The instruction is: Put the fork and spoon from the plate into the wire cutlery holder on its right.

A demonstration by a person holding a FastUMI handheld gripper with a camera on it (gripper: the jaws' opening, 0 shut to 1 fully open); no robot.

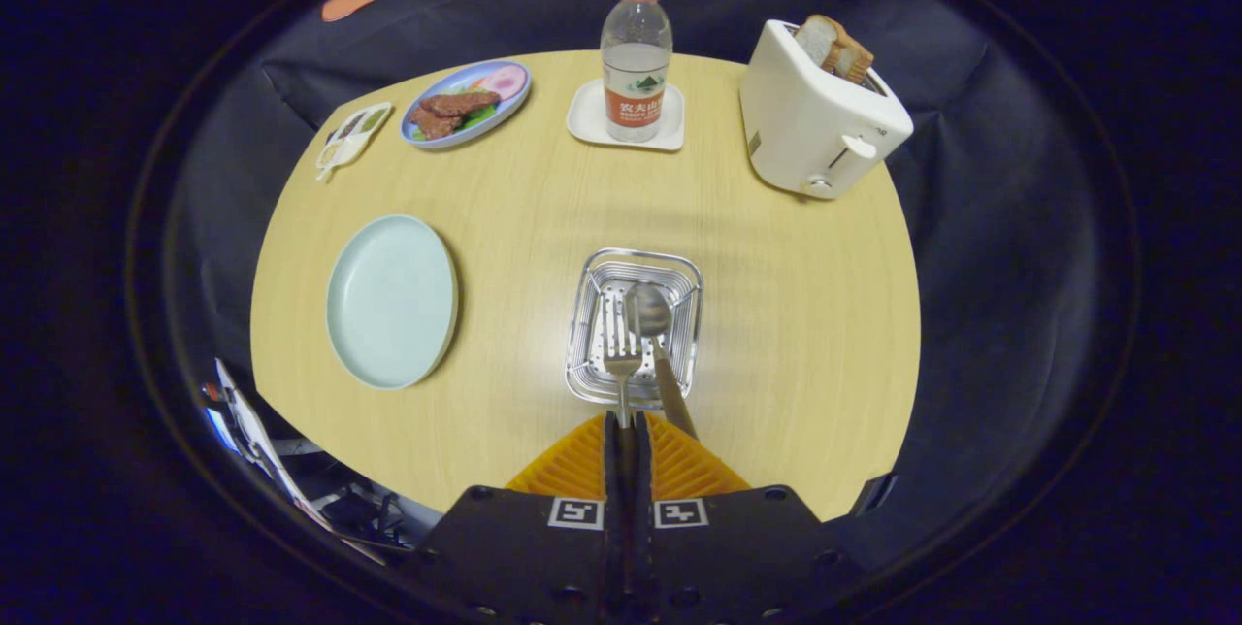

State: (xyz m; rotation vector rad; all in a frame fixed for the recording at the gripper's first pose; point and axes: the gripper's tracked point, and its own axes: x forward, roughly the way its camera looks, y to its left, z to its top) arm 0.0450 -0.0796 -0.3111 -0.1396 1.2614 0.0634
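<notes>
My gripper (628, 429) is shut on the handle of a metal fork (622, 360), both fingers pressed on it. The fork's tines point ahead and hang over the near part of the wire cutlery holder (594, 278), just beyond the fingertips. A metal spoon (651, 311) lies in the holder, bowl toward the far side, its handle slanting back over the near rim beside the right finger. The pale blue plate (391, 300) sits to the left of the holder with nothing on it.
The round wooden table (796, 314) also carries a water bottle (636, 57) on a white coaster, a white toaster (820, 120) with bread at the far right, a plate of food (468, 103) and a small white dish (353, 134) at the far left.
</notes>
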